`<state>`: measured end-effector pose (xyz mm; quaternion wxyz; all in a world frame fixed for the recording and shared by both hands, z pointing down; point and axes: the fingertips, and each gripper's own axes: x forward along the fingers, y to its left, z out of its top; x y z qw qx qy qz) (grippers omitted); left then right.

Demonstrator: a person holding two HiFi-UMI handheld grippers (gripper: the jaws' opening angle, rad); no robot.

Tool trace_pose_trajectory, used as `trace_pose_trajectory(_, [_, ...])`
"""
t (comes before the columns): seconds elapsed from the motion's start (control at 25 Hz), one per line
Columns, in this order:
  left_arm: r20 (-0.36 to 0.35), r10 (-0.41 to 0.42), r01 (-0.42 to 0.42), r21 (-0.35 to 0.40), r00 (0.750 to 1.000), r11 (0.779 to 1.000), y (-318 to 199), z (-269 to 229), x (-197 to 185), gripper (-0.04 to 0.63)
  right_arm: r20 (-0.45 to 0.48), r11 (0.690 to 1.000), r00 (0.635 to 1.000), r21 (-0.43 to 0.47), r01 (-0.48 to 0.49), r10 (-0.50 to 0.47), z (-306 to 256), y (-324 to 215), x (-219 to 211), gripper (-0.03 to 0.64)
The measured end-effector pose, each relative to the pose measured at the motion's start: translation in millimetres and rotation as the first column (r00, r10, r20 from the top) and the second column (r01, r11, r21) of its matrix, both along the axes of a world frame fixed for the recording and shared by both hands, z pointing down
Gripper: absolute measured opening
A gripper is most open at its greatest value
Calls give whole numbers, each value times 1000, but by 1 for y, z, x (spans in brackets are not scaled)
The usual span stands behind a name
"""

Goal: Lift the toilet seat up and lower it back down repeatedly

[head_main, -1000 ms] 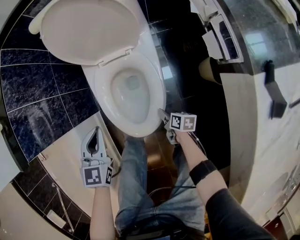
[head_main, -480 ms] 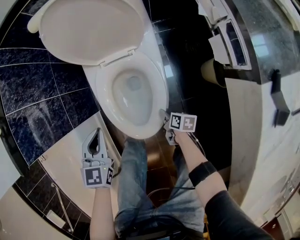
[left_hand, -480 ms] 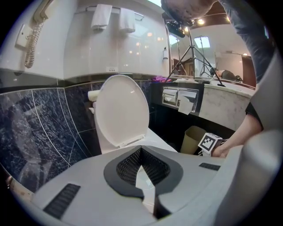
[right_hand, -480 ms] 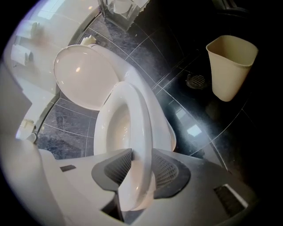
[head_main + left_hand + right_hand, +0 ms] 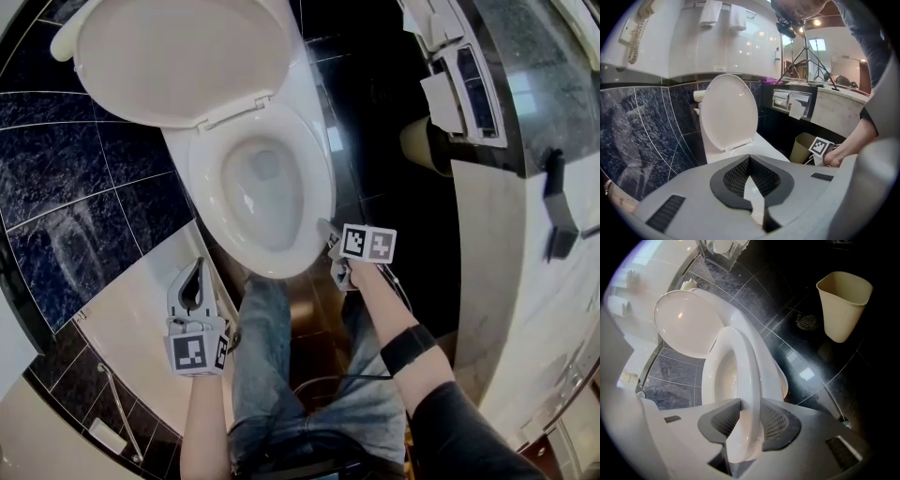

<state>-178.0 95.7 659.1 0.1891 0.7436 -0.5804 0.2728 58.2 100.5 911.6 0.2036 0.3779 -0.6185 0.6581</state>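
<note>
Toilet seat (image 5: 208,202): down on bowl, far lid (image 5: 178,56) raised. Right hand-held gripper (image 5: 325,230): jaws just closing, clamped on seat's near rim. Left hand-held gripper (image 5: 196,266): I see it together, empty, near-left.

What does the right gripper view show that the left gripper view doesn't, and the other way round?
Only the right gripper view: the right gripper, whose jaws have just been closing, pressing on the front rim of the toilet seat, and a floor drain.
Only the left gripper view: a wall phone, a tripod, a paper holder, and the left gripper, shut on nothing.
Both: the raised lid and the beige bin.
</note>
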Motion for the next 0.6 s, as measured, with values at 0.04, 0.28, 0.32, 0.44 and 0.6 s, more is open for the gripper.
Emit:
trace_pose_trajectory(0.04, [2,2,-2,-2,1000,1000,1,1,1,0,7,1000,1000,-2,-2,2,-2,0,0,141])
trace_pose_trajectory(0.28, [2,26,-26,-40,1000,999,9,8,11,0,56,1000,998,-9,-12,12,-22,-3,1,132])
trace_pose_trajectory(0.32, [0,30,-30,-49,1000,998,12,8,15,0,66,1000,998,-13,-12,13,-27,-3,1,130])
trace_pose_trajectory(0.44, [-8,38,-39,-95,999,995,25,9,28,0,99,999,995,-27,-27,29,-45,-5,1,126])
trace_pose_trajectory(0.6, [3,60,-59,-193,998,979,63,23,34,0,129,999,991,-34,-30,34,-73,-10,3,121])
